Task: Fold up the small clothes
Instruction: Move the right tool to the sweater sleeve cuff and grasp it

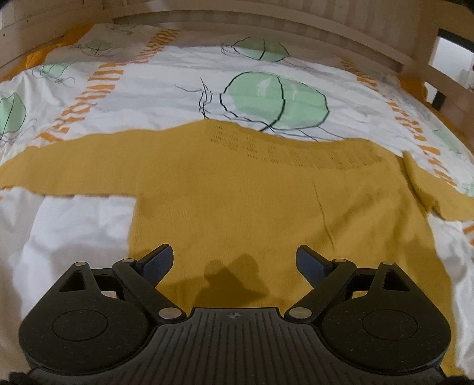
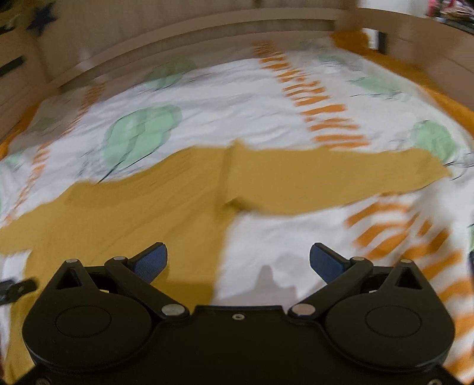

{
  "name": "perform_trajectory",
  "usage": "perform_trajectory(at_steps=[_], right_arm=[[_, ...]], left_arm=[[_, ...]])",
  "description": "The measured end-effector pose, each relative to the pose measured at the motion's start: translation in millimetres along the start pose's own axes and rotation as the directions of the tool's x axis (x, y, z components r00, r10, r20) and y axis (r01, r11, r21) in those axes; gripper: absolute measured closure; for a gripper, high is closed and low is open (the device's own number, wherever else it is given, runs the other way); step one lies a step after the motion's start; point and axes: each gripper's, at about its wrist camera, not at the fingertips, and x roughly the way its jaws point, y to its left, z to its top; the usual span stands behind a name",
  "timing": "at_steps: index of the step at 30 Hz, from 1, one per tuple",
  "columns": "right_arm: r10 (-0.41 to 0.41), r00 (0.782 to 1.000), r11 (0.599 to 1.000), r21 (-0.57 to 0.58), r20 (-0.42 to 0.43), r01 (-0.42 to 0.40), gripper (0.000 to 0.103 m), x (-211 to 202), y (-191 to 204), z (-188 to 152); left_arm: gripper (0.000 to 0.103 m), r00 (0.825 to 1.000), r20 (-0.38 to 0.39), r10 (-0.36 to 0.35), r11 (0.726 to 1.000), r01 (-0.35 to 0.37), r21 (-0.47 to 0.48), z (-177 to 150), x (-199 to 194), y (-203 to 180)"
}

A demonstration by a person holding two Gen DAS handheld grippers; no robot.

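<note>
A small mustard-yellow knit sweater [image 1: 237, 192] lies flat on the bed, sleeves spread out left and right. My left gripper [image 1: 234, 260] is open and empty, hovering over the sweater's lower body near the hem. In the right wrist view the sweater [image 2: 133, 207] fills the left half, and its right sleeve [image 2: 326, 177] stretches to the right. My right gripper [image 2: 238, 260] is open and empty, over the sweater's right side edge below the sleeve. This view is blurred by motion.
The sweater lies on a white duvet [image 1: 177, 77] with green shapes and orange stripes. A wooden bed frame [image 1: 266, 20] runs along the far side and the right. In the right wrist view the frame [image 2: 177, 35] also borders the far side.
</note>
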Motion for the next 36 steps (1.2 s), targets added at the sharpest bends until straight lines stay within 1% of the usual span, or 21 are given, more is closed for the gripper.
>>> perform_trajectory(at_steps=[4,7,12,15,17,19,23,29,34,36], right_arm=[[-0.073,0.997,0.993,0.094,-0.002,0.073,0.000,22.4,-49.3,32.9],[-0.152,0.988,0.978,0.145,-0.013,0.152,0.000,41.9,-85.5,52.1],[-0.236,0.971,0.945,0.225,-0.037,0.238,0.000,69.2,-140.3,78.5],[-0.277,0.960,0.929,0.246,-0.037,0.277,0.000,78.4,-164.3,89.8],[-0.294,0.955,0.924,0.240,-0.048,0.297,0.000,84.5,-179.7,96.5],[-0.293,0.954,0.925,0.234,-0.064,0.300,0.000,89.0,-191.5,100.1],[-0.279,0.956,0.923,0.250,-0.096,0.294,0.001,99.9,-217.2,104.0],[-0.272,0.950,0.915,0.266,-0.150,0.304,0.000,117.5,-242.9,99.8],[-0.226,0.957,0.906,0.323,-0.181,0.275,0.000,130.3,-258.8,86.7],[-0.210,0.962,0.912,0.319,-0.176,0.258,0.000,133.5,-260.7,81.8]], left_arm=[[0.012,1.000,0.004,0.021,1.000,-0.021,0.012,13.0,19.8,-0.6],[0.012,1.000,0.000,0.025,1.000,-0.025,0.016,18.3,33.7,1.3],[0.012,1.000,-0.014,0.026,1.000,-0.026,0.010,19.5,56.2,3.8],[0.012,0.999,-0.037,0.028,1.000,-0.027,0.012,15.9,69.2,4.4],[0.011,0.999,-0.029,0.040,0.999,-0.039,0.029,11.7,73.1,2.9],[0.010,0.999,-0.003,0.052,0.998,-0.052,0.046,7.7,73.7,0.6],[0.001,0.997,0.046,0.056,0.997,-0.059,0.058,-0.2,76.9,-3.8],[0.000,0.995,0.076,0.062,0.995,-0.067,0.071,-4.2,79.3,-6.6],[0.000,0.995,0.084,0.057,0.996,-0.062,0.069,-5.8,80.3,-5.7],[0.000,0.995,0.084,0.056,0.996,-0.061,0.069,-5.8,80.9,-5.4]])
